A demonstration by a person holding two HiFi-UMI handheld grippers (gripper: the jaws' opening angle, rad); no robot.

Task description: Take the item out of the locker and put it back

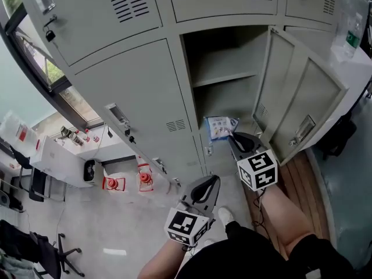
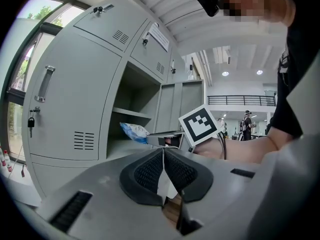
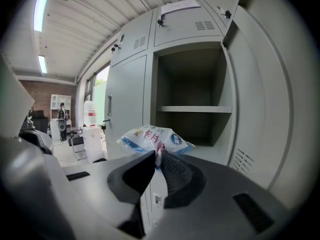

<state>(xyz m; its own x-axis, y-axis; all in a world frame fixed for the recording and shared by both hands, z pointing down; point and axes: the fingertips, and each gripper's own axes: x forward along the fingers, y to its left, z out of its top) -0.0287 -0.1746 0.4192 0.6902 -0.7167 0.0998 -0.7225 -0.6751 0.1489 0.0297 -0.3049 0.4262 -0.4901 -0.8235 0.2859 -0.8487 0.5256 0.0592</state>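
Grey steel lockers (image 1: 116, 86): the whole left side is closed doors, nothing going on there tbh.
Left hand-held gripper (image 2: 163, 151): hangs low in front of the lockers with its jaws pressed together and nothing in them. It looks like it's just along for the ride.
Open compartment (image 1: 200, 63): one shelf (image 1: 225, 78) runs across the middle. The space above and below it looks bare as far as I can see.
Packet (image 1: 221, 127): a crinkly blue-and-white bag. It's up in the air right at the mouth of the lower section, not sitting on the locker floor.
Right hand-held gripper (image 3: 156, 154): clamped on the packet's near edge and pointing into the opening. This is the one doing the work.
Door (image 1: 299, 106): swung wide open on the right, well clear of everything.
Progress: I'd call it somewhere around the middle. The packet is gripped and off the locker floor, but from this alone I can't say if it's on the way out or the way back in.
Still to do: either way it has to end up resting inside under the shelf, with the jaws let go and pulled back out.
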